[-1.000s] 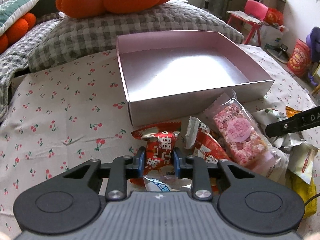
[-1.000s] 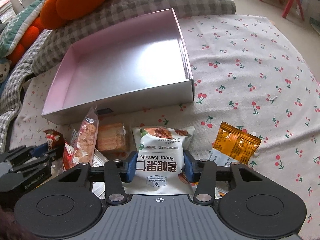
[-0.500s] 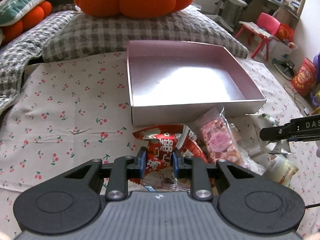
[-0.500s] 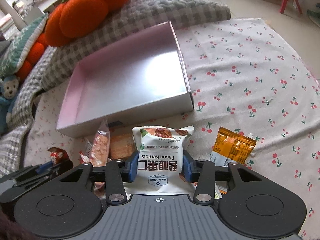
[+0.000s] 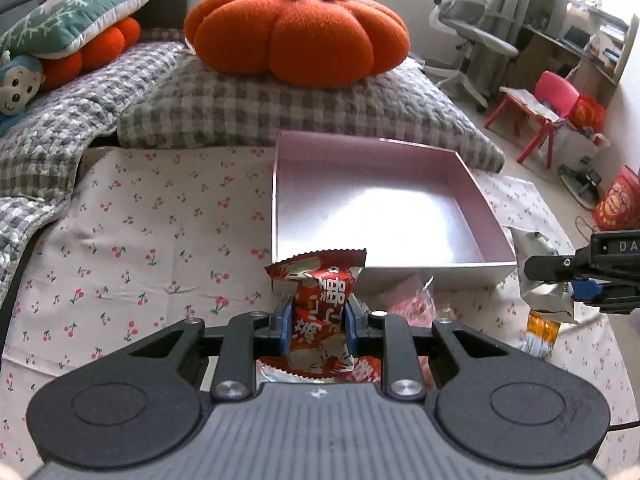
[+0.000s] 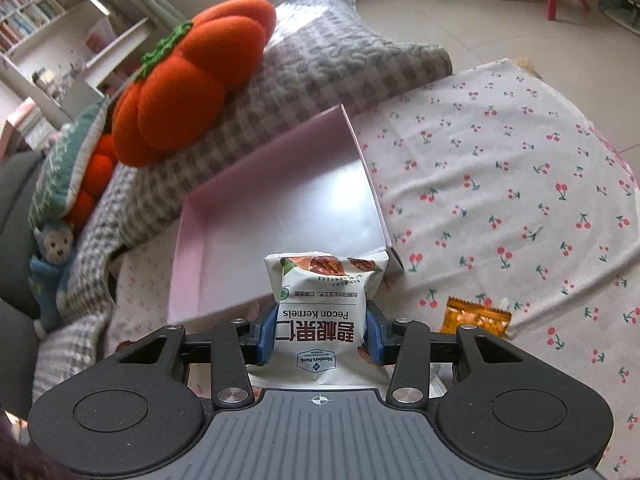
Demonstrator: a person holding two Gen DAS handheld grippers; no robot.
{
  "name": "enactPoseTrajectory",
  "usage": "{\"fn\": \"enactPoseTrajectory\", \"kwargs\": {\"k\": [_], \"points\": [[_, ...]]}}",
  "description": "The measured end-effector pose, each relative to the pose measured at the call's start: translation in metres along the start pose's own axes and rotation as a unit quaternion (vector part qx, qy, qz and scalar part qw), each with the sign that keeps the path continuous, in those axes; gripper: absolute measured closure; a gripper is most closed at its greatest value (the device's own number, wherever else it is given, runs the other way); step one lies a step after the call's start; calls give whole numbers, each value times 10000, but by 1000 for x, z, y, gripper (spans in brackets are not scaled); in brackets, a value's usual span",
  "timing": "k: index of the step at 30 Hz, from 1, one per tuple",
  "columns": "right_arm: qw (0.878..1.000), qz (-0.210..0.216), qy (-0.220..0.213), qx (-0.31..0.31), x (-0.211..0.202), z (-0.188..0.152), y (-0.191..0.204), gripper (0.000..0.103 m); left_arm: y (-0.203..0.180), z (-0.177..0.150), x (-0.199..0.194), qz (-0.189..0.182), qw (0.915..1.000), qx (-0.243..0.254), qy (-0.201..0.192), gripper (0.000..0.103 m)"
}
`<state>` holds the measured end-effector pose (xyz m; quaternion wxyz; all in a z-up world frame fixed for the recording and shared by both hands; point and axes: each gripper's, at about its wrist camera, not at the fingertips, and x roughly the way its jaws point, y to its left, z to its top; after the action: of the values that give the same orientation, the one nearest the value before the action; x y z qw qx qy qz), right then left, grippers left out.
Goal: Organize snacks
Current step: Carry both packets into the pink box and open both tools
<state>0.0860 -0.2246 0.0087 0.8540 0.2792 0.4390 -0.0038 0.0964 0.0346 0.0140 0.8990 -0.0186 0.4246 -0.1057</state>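
The pink box (image 5: 384, 216) is sitting open on the cherry-print cloth (image 5: 152, 240), just in front of the grey checked cushion (image 5: 280, 108) that is carrying the orange pumpkin pillow (image 5: 298, 32).

The left tongs (image 5: 316, 330) are gripping a red snack packet (image 5: 320, 308) between their blue pads, holding it upright in front of the box's near wall, toward its left corner. The right tongs (image 6: 320, 334) are clamping a white pecan kernel packet (image 6: 324, 312) in the same way, in front of the box's near right corner.

More snacks are lying on the cloth close to the box's near wall: a pink wrapped one (image 5: 412, 300) just below that wall, and an orange packet (image 6: 476, 316) to the right of the box's near corner, beside the right tongs.
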Motion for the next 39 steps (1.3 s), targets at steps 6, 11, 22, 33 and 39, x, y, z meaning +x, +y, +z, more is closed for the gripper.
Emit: {"fn": "enactPoseTrajectory", "kwargs": {"k": [6,11,22,33,39], "points": [[9991,340,-169,177,7,12,-3,60,-11,8,10,19,9999,-29,-123,80],[9982,487,-337,126,19,23,-8,60,-20,23,20,80,9993,39,-360,80],[9941,613,-630,-632,43,43,-6,60,-31,28,61,297,9964,255,-749,80],[9894,182,-588,-1318,69,37,1,60,-32,24,86,381,9957,260,-808,80],[9886,102,-556,-1395,77,33,2,60,-32,22,95,432,9964,209,-698,80]]}}
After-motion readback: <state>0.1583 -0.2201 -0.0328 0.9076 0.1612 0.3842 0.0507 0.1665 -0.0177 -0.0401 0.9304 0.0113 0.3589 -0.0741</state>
